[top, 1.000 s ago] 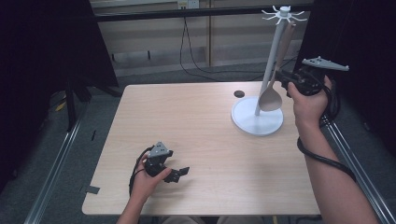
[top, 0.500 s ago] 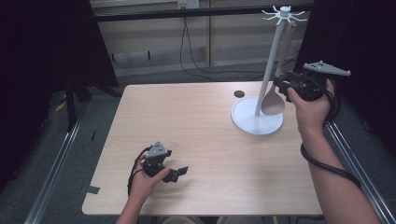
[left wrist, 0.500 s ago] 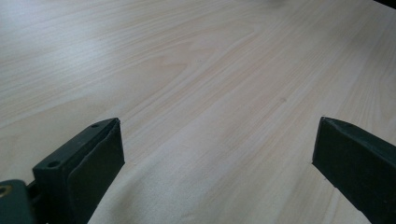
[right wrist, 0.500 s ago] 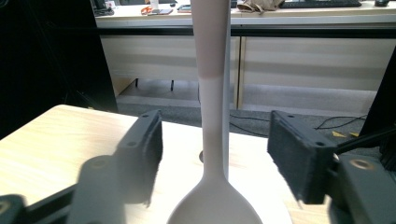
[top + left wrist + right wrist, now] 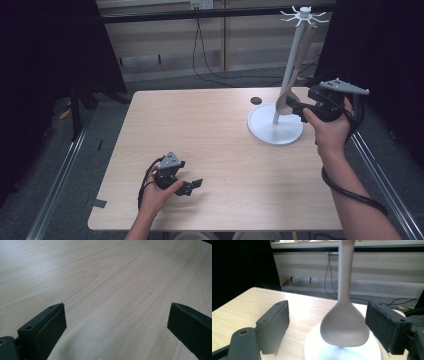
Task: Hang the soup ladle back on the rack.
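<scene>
High view: right tongs (image 5: 294, 106) held at the far right of the counter (image 5: 210, 145), level with the bowl of a tan spoon (image 5: 295, 75) that hangs from the white hook stand (image 5: 276, 131). Spoon handle runs up along the stand's pole to the hook crown at top; bowl hangs above the round base, just beside the pole. Small dark disc (image 5: 256, 100) lies on the counter left of the base, apart from it.

Right gripper view: right tongs (image 5: 327, 332) have just been opening; jaws stand wide, one on each side of the spoon (image 5: 344, 326) bowl, gaps visible on both sides, pads not pressing on it (the right pad is the nearer). White base (image 5: 317, 350) sits below the bowl.

Left tongs (image 5: 191, 186) rest low at the near left of the counter, in the person's left hand (image 5: 157, 192). Left gripper view: left tongs (image 5: 116, 322) open wide, bare wood grain (image 5: 105, 277) between the jaws.
</scene>
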A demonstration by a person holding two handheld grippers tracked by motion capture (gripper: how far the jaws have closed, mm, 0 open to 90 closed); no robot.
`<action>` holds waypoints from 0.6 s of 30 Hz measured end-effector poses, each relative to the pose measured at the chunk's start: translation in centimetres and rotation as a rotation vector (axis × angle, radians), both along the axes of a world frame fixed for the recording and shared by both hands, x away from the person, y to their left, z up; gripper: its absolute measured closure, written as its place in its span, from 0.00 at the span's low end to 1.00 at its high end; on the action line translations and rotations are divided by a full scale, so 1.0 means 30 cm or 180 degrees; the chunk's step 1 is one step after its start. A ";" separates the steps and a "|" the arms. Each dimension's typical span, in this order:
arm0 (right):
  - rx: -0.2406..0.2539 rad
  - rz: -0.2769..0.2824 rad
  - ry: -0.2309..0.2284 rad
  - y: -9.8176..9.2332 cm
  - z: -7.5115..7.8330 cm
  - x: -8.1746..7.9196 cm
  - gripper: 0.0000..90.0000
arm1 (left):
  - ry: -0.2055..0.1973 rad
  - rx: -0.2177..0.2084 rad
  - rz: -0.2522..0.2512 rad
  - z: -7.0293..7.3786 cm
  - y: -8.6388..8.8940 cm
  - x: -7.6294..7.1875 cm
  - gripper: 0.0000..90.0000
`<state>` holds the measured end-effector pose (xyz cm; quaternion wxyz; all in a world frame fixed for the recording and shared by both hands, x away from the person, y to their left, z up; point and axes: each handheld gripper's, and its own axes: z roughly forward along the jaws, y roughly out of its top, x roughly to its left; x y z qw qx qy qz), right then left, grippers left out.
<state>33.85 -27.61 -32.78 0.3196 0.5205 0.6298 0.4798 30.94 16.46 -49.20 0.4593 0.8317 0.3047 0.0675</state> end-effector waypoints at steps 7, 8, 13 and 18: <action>-0.0028 0.0060 0.0081 0.010 -0.053 -0.027 0.20 | -0.0010 -0.0002 -0.0003 0.001 0.000 0.000 0.02; -0.0016 0.0069 0.0091 0.010 -0.061 -0.031 0.20 | -0.0010 0.0002 -0.0008 0.001 -0.001 0.000 0.02; 0.0010 0.0094 0.0133 0.011 -0.095 -0.052 0.19 | -0.0015 0.0033 -0.0017 0.001 -0.005 -0.002 0.02; 0.0028 0.0127 0.0196 0.019 -0.135 -0.072 0.18 | -0.0015 0.0021 -0.0025 -0.001 -0.009 -0.003 0.02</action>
